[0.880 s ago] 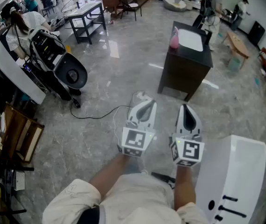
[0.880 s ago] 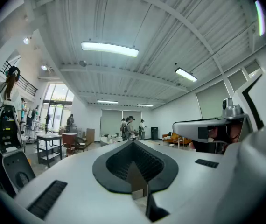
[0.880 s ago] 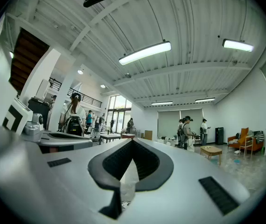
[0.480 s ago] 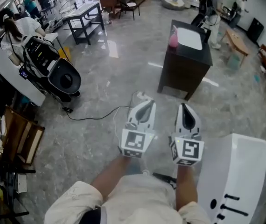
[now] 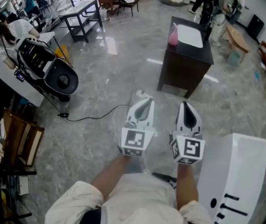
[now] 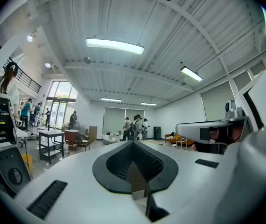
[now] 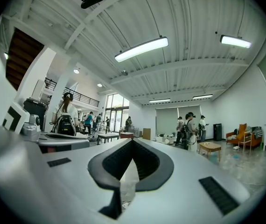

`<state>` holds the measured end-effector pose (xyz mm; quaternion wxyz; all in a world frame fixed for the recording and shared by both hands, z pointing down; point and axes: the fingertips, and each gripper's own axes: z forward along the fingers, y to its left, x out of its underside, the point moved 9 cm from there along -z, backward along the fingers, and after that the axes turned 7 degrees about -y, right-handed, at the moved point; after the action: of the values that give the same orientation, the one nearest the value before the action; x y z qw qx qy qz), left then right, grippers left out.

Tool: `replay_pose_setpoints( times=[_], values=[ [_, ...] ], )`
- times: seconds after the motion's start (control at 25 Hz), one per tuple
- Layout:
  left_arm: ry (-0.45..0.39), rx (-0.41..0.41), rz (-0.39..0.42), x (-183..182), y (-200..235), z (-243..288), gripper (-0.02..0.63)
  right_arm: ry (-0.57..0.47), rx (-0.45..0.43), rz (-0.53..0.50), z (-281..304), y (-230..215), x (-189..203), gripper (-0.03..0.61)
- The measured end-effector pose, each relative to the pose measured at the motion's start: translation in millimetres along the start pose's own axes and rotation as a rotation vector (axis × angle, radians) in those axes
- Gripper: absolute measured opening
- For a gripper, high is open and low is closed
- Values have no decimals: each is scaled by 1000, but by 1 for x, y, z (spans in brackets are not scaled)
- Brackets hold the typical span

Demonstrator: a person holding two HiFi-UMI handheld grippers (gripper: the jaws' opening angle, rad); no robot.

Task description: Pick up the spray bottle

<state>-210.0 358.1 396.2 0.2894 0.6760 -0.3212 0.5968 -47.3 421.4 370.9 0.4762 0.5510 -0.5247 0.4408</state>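
While both claws point level over the grey marbled floor [image 5: 100, 55], the step in hand looks to be the approach, the grasp not yet begun; a thin black cable [image 5: 93, 117] snakes over the polished stone at the left and is best stepped round; the left gripper [image 5: 145, 101] has its white tapered jaws pressed together on nothing, dark ribbed pads meeting at the tip; the pink spray bottle [image 5: 173, 35], small, rounded and probably smooth plastic, stands well ahead at the left edge of a dark boxy cabinet [image 5: 182, 73], just beside its white basin [image 5: 190, 37]; the right gripper [image 5: 184, 106] is likewise closed and empty; one claw should open wide before arriving, come in level and close gently on the bottle's body, since a light bottle likely tips; a glossy white unit [image 5: 235, 162] sits far right.
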Motion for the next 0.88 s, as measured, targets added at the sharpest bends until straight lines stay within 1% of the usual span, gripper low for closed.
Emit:
replay_pose_setpoints(
  times=[0.16, 0.28, 0.44, 0.6, 0.72, 0.88],
  values=[
    [-16, 13, -22, -1, 7, 38, 2, 24, -10, 2, 35, -16, 0, 6],
    [-17, 22, -16, -2, 22, 49, 2, 38, -24, 5, 54, -9, 3, 6],
    [-21, 33, 1, -4, 40, 97, 2, 40, -38, 0, 104, -22, 10, 6],
    [-16, 39, -9, -6, 76, 99, 2, 37, -38, -1, 129, 5, 9, 6],
    [-37, 54, -11, -7, 91, 117, 2, 37, -26, 3, 153, 8, 10, 6],
    [-30, 81, 2, -8, 118, 132, 2, 21, -20, -3, 182, 23, 9, 6]
  ],
)
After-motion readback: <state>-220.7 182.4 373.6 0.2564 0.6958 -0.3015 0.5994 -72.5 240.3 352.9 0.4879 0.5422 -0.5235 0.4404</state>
